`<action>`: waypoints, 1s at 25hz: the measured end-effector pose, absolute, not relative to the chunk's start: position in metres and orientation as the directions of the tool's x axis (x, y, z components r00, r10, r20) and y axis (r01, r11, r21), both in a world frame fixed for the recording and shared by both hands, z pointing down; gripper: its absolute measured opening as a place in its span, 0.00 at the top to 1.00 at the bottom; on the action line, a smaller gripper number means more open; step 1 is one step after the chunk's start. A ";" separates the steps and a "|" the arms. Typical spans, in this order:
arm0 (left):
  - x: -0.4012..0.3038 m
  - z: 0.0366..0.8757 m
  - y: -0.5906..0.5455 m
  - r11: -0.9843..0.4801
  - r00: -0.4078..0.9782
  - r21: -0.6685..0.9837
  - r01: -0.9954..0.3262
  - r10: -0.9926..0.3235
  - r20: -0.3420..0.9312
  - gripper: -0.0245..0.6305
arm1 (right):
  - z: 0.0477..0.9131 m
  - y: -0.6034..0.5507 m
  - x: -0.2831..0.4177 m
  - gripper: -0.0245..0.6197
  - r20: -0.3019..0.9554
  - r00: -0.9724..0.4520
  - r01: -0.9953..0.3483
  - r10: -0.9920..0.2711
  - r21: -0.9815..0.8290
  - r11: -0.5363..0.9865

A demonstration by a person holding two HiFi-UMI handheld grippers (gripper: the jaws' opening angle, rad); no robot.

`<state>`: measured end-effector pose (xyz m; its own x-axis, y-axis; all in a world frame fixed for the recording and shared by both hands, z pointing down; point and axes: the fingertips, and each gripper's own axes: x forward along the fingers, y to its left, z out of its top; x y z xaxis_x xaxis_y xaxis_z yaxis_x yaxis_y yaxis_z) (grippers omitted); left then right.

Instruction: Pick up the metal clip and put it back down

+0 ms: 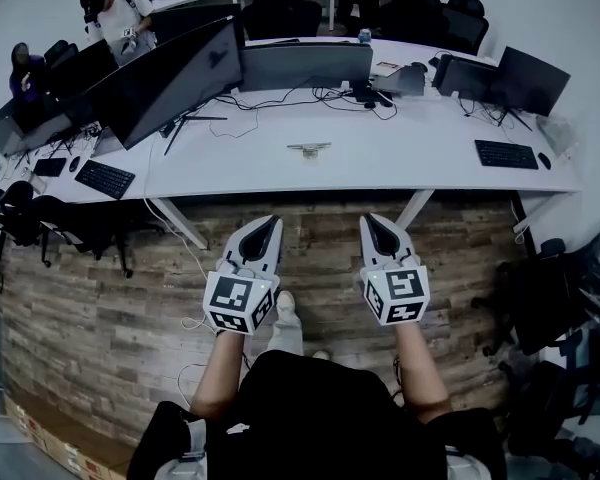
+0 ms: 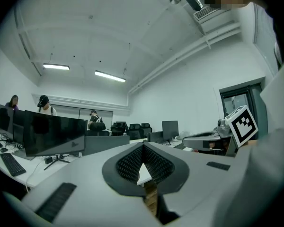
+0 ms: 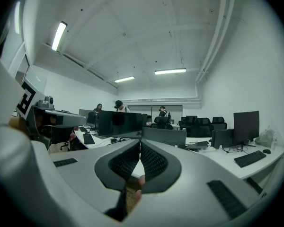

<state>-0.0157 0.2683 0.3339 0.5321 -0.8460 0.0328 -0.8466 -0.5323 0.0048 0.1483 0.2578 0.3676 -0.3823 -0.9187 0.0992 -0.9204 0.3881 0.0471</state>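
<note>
A long white desk spans the wood-plank floor. On the desk's left end stands a big dark monitor, with a black keyboard near its right end (cables trail along the back).

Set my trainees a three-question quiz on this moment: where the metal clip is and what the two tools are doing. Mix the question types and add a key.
1. True or false: the metal clip lies on the white table, touched by neither tool.
2. The right tool's jaws are: A) wide apart; B) together, with nothing between them; C) shut on the clip.
3. Missing word: the left tool and the right tool are both held over the wooden ___, short of the table.
Key: 1 true; 2 B; 3 floor.
</note>
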 end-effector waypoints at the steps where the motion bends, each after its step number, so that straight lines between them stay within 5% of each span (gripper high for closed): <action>1: -0.017 0.335 0.263 -0.532 0.532 0.007 -0.847 -0.846 0.033 0.94 | 0.368 0.253 0.147 0.92 0.099 -0.382 -0.920 -0.919 0.050 0.388; 25: -0.054 0.338 0.084 -0.545 0.546 0.024 -0.838 -0.836 0.048 0.94 | 0.372 0.075 0.105 0.92 0.124 -0.377 -0.920 -0.918 0.066 0.386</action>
<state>-0.0537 0.0844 0.3379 0.5459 -0.8365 0.0476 -0.8378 -0.5454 0.0239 0.1050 0.0747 0.3720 -0.3765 -0.9181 0.1235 -0.9201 0.3862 0.0658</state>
